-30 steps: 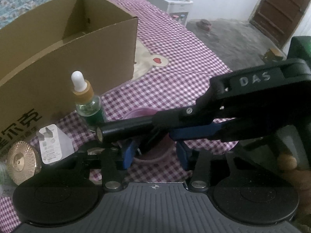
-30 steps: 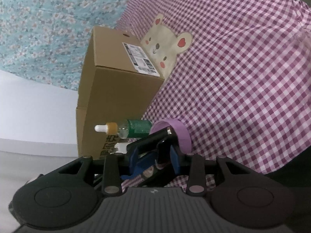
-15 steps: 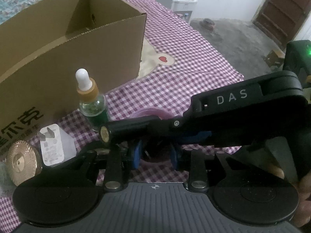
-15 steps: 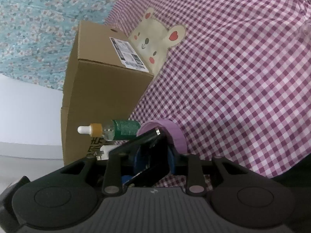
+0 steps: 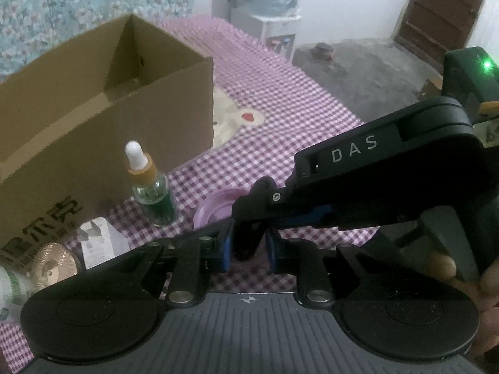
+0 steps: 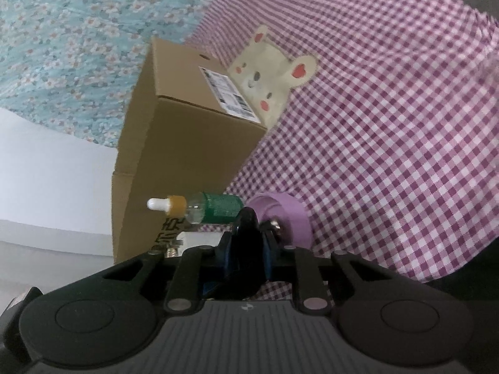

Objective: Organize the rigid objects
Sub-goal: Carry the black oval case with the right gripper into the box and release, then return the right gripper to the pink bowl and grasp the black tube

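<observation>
A black tube stands nearly on end just above the purple checked cloth. My left gripper is shut on its lower part, blue pads pressing both sides. My right gripper reaches in from the right and is shut on the same tube, seen between its pads in the right wrist view. Right behind the tube lies a purple roll. The tube's lower end is hidden by the fingers.
An open cardboard box stands at the left. Before it are a green dropper bottle, a white plug, a gold disc and a white container. A person's fingers hold the right gripper.
Both pairs of jaws have closed in on the black tube. The tube has swung from lying across the left wrist view to standing between the left pads.
</observation>
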A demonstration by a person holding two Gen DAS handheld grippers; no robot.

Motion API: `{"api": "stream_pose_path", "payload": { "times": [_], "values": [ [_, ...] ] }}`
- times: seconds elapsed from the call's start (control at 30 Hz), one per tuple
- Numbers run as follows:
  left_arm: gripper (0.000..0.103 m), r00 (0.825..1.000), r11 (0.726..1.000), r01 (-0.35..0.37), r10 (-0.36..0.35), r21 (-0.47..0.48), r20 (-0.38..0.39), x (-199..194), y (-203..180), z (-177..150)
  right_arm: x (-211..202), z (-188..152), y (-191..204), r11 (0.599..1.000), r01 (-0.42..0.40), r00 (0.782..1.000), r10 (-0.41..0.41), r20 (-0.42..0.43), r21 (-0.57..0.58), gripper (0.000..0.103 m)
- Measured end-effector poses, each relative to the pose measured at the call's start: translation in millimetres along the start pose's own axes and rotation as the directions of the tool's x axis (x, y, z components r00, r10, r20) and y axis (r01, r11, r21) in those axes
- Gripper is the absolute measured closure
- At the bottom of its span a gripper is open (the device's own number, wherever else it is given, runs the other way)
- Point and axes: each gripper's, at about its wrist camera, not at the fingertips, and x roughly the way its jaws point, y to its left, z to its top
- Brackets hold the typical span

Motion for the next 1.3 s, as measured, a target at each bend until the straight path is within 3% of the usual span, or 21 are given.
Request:
{"api": "stream_pose_path", "payload": {
  "times": [0.3,0.47,0.57,0.77,0.97,1.1,1.2,1.3],
  "values": [
    [0.082,0.99,1.0,-0.02,0.018,0.011,0.141,-58,-3,6,-37,-12,48,0.992,-0.03,0.997,0.038,0.064,-0.121,0.082],
    [0.082,0.963,0.995,-0.088,0.097,-0.047,0.25,-106,22,21,-44,-10,107,0.958,-0.087,0.99,0.113,0.081,-0.273,0.082],
    [0.082,0.95,0.987,-0.115,0.142,-0.112,0.278,-122,51,32,-29,-1,145,0.928,-0.132,0.986,0.16,0.051,-0.349,0.082],
    [0.082,0.951,0.949,-0.181,0.236,-0.259,0.198,-114,118,60,48,30,186,0.914,-0.194,0.981,0.176,-0.082,-0.357,0.082],
    [0.082,0.969,0.89,-0.204,0.243,-0.409,0.046,-82,193,75,148,59,196,0.94,-0.169,0.969,0.104,-0.225,-0.296,0.082],
    [0.082,0.965,0.85,-0.24,0.26,-0.469,-0.023,-68,219,71,201,72,200,0.96,-0.134,0.956,0.059,-0.288,-0.247,0.082],
    [0.081,0.953,0.82,-0.287,0.294,-0.496,-0.066,-59,233,68,232,78,199,0.974,-0.119,0.943,0.05,-0.329,-0.194,0.082],
    [0.08,0.953,0.811,-0.286,0.295,-0.51,-0.066,-63,232,64,247,78,197,0.982,-0.106,0.936,0.046,-0.348,-0.154,0.081]
  ]
}}
